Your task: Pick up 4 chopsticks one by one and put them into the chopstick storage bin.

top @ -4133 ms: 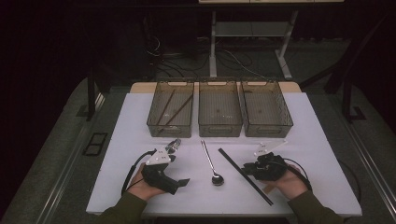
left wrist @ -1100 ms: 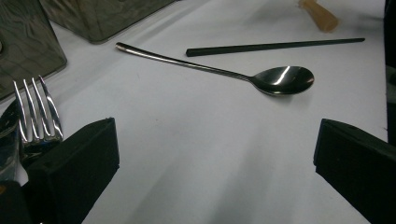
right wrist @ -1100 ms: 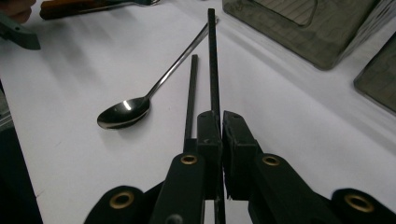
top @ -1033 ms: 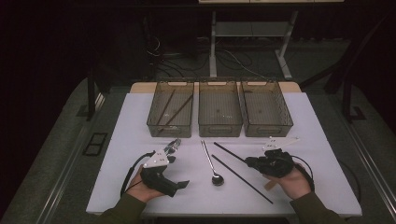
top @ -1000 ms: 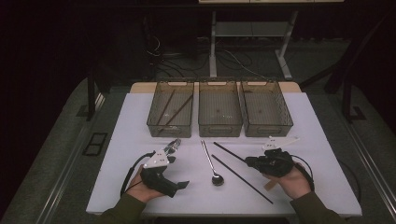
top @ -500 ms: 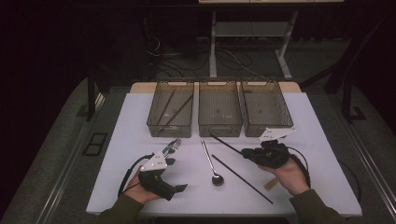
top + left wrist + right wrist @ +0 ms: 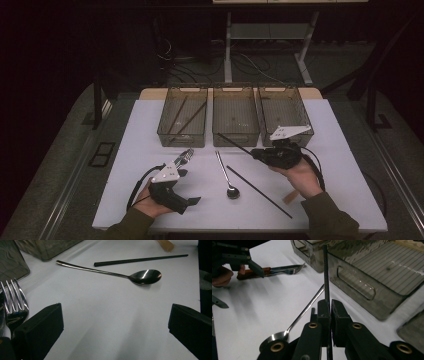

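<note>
The right gripper has come up and forward since a second ago, carrying a black chopstick off the table toward the bins. Its jaws are clamped tight on the stick, which juts out ahead of them, long axis running up-left, the tip now hovering at the front wall of the middle bin. The left bin already holds dark sticks, and it lies further left of that tip — so, at a guess, the carry needs to swing leftward and line the stick up with the bin's length. The second chopstick lies flat near the right hand, beside the spoon.

The left gripper rests low at the near edge, jaws wide apart and empty, a fork just by it.

The right gripper view shows what the high view cannot — the pads pinching the stick squarely. The left gripper view gives the spoon's bowl and the lying stick in close detail.
</note>
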{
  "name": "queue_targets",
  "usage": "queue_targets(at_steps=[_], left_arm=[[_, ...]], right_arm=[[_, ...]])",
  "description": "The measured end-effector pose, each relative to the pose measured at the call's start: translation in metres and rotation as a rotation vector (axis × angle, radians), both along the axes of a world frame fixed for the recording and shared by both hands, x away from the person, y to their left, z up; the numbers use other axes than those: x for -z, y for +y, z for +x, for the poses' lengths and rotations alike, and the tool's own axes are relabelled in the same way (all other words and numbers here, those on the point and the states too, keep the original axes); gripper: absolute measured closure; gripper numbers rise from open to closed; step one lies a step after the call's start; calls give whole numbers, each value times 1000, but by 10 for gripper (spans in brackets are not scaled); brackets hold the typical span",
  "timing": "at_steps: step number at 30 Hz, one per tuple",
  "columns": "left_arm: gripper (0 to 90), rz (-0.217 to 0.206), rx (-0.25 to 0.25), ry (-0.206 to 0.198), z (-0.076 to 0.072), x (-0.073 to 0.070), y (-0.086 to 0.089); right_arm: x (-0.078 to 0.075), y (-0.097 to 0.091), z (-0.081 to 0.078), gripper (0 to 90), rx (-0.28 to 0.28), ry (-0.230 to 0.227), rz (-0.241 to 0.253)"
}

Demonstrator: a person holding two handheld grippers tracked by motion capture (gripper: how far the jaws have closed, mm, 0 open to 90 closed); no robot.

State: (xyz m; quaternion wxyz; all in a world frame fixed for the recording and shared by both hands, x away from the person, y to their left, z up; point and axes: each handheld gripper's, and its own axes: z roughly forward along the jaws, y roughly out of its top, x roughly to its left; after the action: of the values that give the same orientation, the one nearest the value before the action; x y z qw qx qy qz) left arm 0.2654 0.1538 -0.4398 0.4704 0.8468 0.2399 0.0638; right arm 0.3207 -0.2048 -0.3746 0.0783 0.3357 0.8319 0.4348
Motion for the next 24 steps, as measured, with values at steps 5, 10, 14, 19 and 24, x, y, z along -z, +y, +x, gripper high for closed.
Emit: queue_targets(at_steps=[5, 10, 14, 19, 24], left_arm=[[0, 1, 1, 0, 0, 0, 0], [0, 4, 4, -7, 0, 0, 0], [0, 4, 5, -9, 1, 0, 0], [0, 4, 6, -7, 1, -1, 0], [0, 5, 15, -7, 1, 0, -1]], right_arm=[[-4, 9, 9, 863, -1, -9, 4], [-10, 17, 17, 863, 3, -14, -2], [-15, 24, 25, 863, 8, -17, -7], [-22, 34, 34, 863, 9, -18, -10], [-27, 47, 43, 863, 5, -16, -18]])
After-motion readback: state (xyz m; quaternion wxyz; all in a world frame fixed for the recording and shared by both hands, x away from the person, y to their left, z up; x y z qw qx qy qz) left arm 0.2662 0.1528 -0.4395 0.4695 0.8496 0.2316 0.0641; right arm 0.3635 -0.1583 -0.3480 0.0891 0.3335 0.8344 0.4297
